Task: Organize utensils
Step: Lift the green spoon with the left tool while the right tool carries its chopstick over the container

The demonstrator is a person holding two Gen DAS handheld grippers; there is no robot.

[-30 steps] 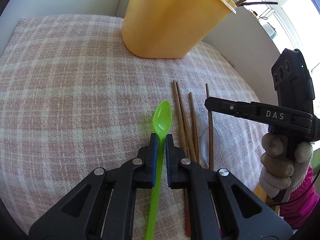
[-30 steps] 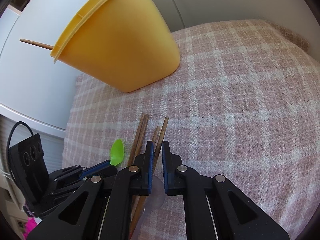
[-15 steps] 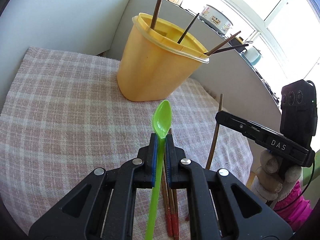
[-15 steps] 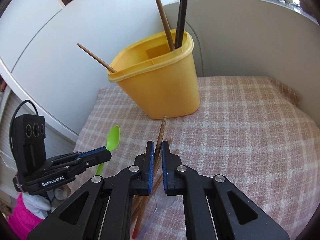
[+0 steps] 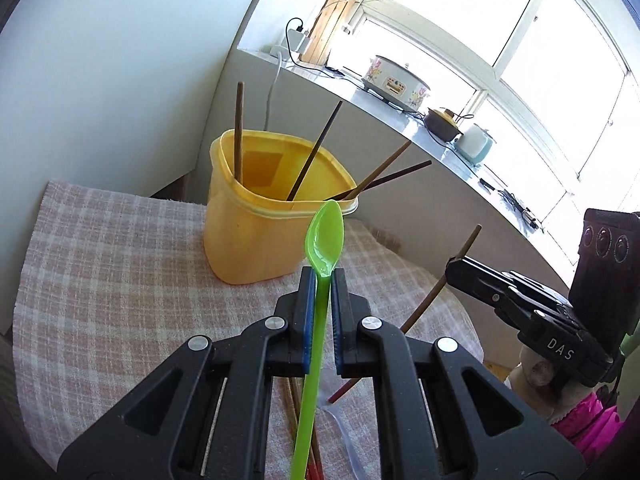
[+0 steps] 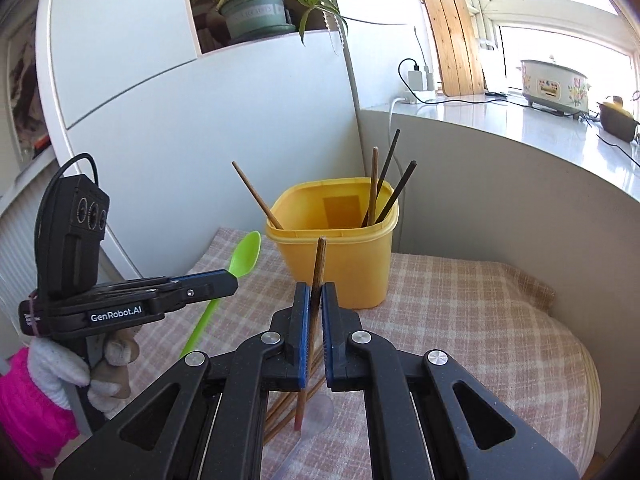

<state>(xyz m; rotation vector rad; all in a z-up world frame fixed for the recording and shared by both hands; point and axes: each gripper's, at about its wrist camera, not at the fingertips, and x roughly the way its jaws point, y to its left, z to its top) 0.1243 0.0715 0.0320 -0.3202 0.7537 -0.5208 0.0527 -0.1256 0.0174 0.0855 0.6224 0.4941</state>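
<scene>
My left gripper (image 5: 320,274) is shut on a green plastic spoon (image 5: 325,232), held above the cloth with its bowl pointing at the yellow tub (image 5: 256,236). The left gripper (image 6: 232,282) and spoon (image 6: 245,256) also show in the right wrist view. My right gripper (image 6: 316,290) is shut on a brown chopstick (image 6: 319,264), lifted and tilted toward the tub (image 6: 340,264); the right gripper (image 5: 452,268) and chopstick (image 5: 440,284) show in the left wrist view. The tub holds several chopsticks.
A pink checked cloth (image 6: 460,320) covers the small table. Several brown chopsticks (image 6: 288,412) and a clear plastic spoon (image 6: 316,416) lie on it beneath the grippers. A grey curved wall (image 6: 500,208) stands behind the tub, with a windowsill of appliances above.
Both grippers have risen from the cloth with their utensils, the spoon and the chopstick now lifted clear. The view tilted up, so the tub's open top shows.
</scene>
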